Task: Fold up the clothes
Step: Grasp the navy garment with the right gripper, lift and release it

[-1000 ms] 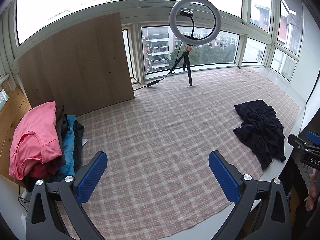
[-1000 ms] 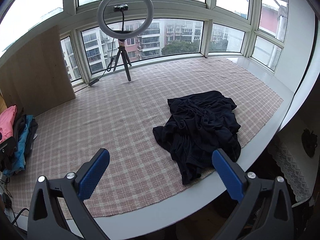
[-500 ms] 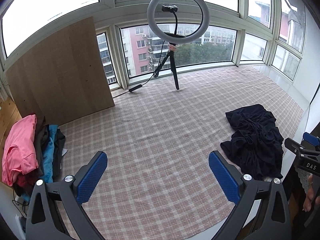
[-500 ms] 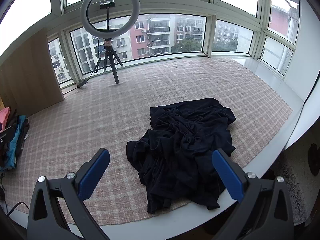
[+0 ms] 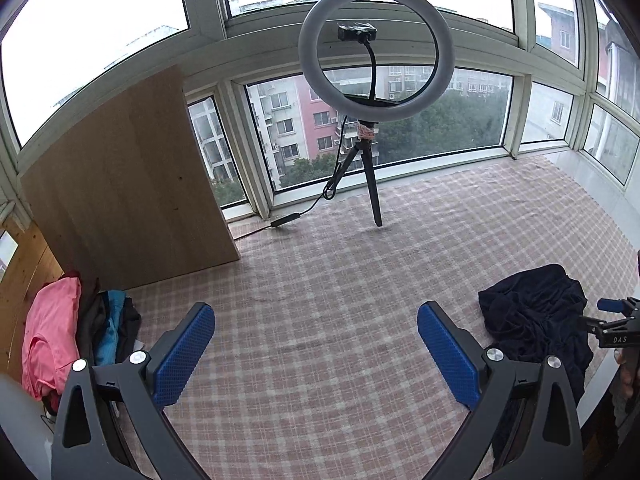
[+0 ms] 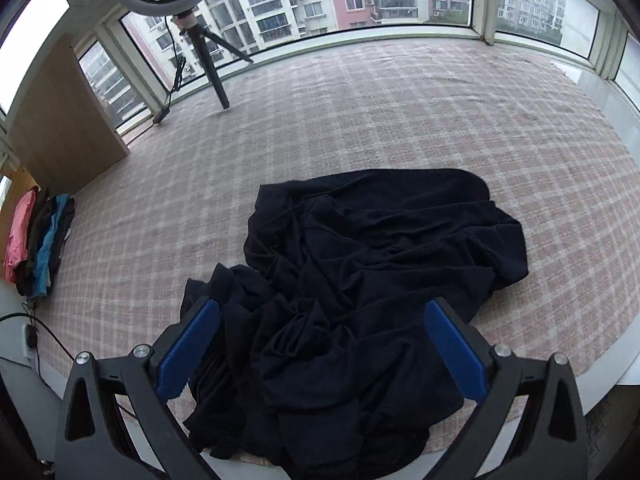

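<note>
A crumpled dark navy garment (image 6: 360, 288) lies on the pink plaid cloth (image 6: 360, 112) near its front edge. It also shows at the right of the left wrist view (image 5: 536, 316). My right gripper (image 6: 320, 344) is open and hangs just above the garment's near part, with the blue pads either side of the folds. My left gripper (image 5: 316, 344) is open and empty over bare plaid cloth (image 5: 320, 280), to the left of the garment. The right gripper's tip (image 5: 612, 312) shows at the right edge of the left wrist view.
A pile of clothes, pink (image 5: 48, 340) on top with blue and dark ones, lies at the far left (image 6: 36, 240). A ring light on a tripod (image 5: 374, 120) stands at the back by the windows. A wooden board (image 5: 120, 184) leans at back left. The cloth's front edge drops off.
Both grippers have moved forward and down. The right one has closed in on the dark garment, which now fills its view. The left view has swung right, away from the pile.
</note>
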The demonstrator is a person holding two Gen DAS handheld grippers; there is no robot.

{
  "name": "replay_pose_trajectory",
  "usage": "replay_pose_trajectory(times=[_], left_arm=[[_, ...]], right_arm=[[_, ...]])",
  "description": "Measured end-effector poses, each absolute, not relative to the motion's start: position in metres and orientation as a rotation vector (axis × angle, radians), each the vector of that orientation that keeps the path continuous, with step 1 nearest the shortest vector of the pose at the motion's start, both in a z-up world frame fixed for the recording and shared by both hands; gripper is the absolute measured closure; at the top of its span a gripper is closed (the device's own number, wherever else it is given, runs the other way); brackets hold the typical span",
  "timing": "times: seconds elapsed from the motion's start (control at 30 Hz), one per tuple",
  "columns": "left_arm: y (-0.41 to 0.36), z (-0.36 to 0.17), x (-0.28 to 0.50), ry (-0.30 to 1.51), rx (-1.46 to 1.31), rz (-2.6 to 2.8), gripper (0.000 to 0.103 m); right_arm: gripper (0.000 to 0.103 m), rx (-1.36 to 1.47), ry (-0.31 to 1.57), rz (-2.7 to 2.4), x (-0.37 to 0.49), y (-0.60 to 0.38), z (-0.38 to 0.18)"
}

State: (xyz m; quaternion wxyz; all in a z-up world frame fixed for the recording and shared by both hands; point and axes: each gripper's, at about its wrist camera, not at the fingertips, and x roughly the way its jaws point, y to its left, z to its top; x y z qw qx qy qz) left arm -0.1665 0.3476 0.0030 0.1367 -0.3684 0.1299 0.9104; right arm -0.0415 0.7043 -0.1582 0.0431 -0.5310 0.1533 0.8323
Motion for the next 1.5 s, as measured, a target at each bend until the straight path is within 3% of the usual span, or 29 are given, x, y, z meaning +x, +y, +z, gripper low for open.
replay_pose_trajectory(times=[0.17,0.23,0.27,0.3,0.33,0.47,0.6,0.77,0.87,1.0,1.07,1.13,1.17,1.33,1.5], left_arm=[[0.338,0.008,-0.178,0.413,-1.113,2.689,0.001],[0.329,0.014,-0.181,0.410,-1.117,2.707,0.001],[0.325,0.018,-0.181,0.414,-1.109,2.717,0.001],[0.321,0.022,-0.182,0.419,-1.101,2.727,0.001],[0.316,0.026,-0.182,0.428,-1.087,2.740,0.001],[0.293,0.047,-0.183,0.440,-1.018,2.792,0.001],[0.267,0.062,-0.183,0.406,-0.968,2.829,0.001],[0.229,0.075,-0.184,0.333,-0.934,2.881,0.001],[0.208,0.075,-0.184,0.306,-0.935,2.911,0.001],[0.193,0.063,-0.187,0.319,-0.996,2.902,0.001],[0.192,0.052,-0.188,0.348,-1.022,2.880,0.001],[0.197,0.037,-0.193,0.372,-1.065,2.839,0.001],[0.201,0.027,-0.197,0.380,-1.095,2.806,0.001],[0.247,-0.038,-0.227,0.424,-1.243,2.591,0.001],[0.315,-0.110,-0.252,0.497,-1.358,2.381,0.001]], right_arm=[[0.000,-1.876,0.123,2.537,-0.054,0.657,-0.224],[0.022,-1.929,0.103,2.543,-0.054,0.654,-0.240],[0.026,-1.909,0.153,2.555,-0.052,0.660,-0.236],[0.054,-1.887,0.203,2.567,-0.049,0.666,-0.230],[0.075,-1.859,0.329,2.580,-0.045,0.679,-0.220],[0.085,-1.654,0.803,2.607,-0.021,0.726,-0.165],[0.086,-1.367,0.861,2.782,-0.019,0.723,-0.066],[0.086,-1.189,0.753,3.068,-0.067,0.661,0.046],[0.085,-1.339,0.633,3.146,-0.118,0.597,0.051],[0.074,-1.551,0.454,3.230,-0.185,0.511,0.055],[0.065,-1.516,0.423,3.243,-0.179,0.521,0.043],[0.038,-1.385,0.346,3.181,-0.167,0.550,0.024],[0.034,-1.372,0.316,3.120,-0.168,0.564,0.009],[0.032,-1.580,0.403,2.775,-0.184,0.634,-0.097],[0.032,-1.865,0.515,2.597,-0.183,0.643,-0.188]])
